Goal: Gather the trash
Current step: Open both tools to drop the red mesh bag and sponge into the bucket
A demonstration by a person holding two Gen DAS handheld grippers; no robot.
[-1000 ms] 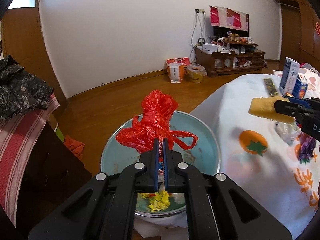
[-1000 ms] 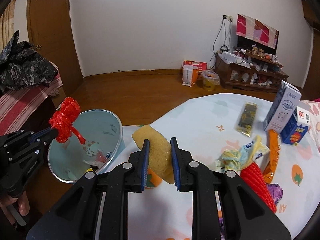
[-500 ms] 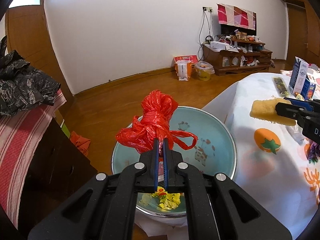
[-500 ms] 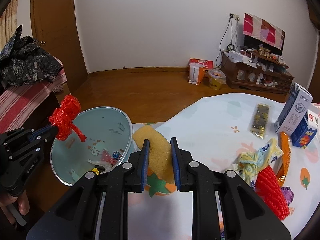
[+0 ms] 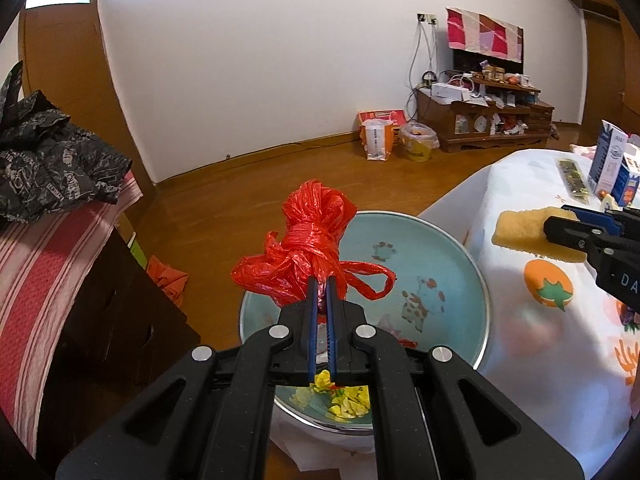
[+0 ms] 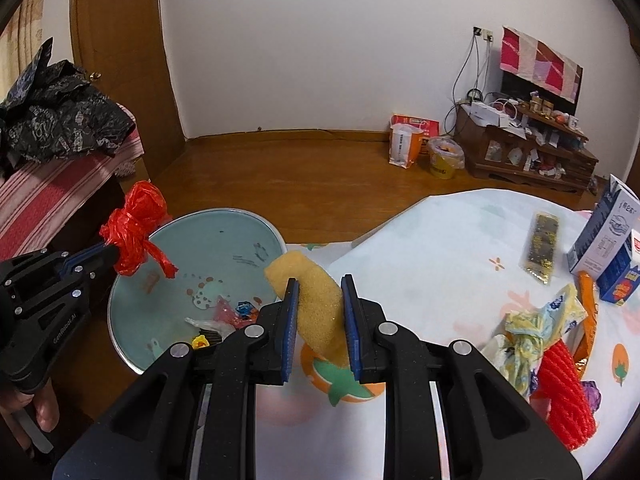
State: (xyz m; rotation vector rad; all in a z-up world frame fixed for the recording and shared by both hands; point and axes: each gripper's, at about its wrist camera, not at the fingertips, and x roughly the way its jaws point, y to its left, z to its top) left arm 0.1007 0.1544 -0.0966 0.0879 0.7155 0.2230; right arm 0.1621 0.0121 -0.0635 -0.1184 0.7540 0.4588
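My left gripper (image 5: 320, 284) is shut on a knotted red plastic bag (image 5: 308, 240) and holds it over a round teal basin (image 5: 452, 248) with small scraps of trash inside. In the right wrist view the red bag (image 6: 136, 228) hangs above the basin's (image 6: 224, 232) left rim. My right gripper (image 6: 318, 284) is shut on a yellow sponge (image 6: 316, 300), held above the table just right of the basin. The sponge also shows in the left wrist view (image 5: 528, 232).
The table with a white fruit-print cloth (image 6: 432, 248) carries a crumpled wrapper (image 6: 532, 328), a red mesh piece (image 6: 564, 384), an orange item (image 6: 586, 296), a dark packet (image 6: 542, 246) and two cartons (image 6: 612, 240). A dark cabinet with striped cloth (image 5: 48, 280) stands at the left.
Both grippers have moved closer to the basin, which looks larger now. The red bag and the sponge stay held.
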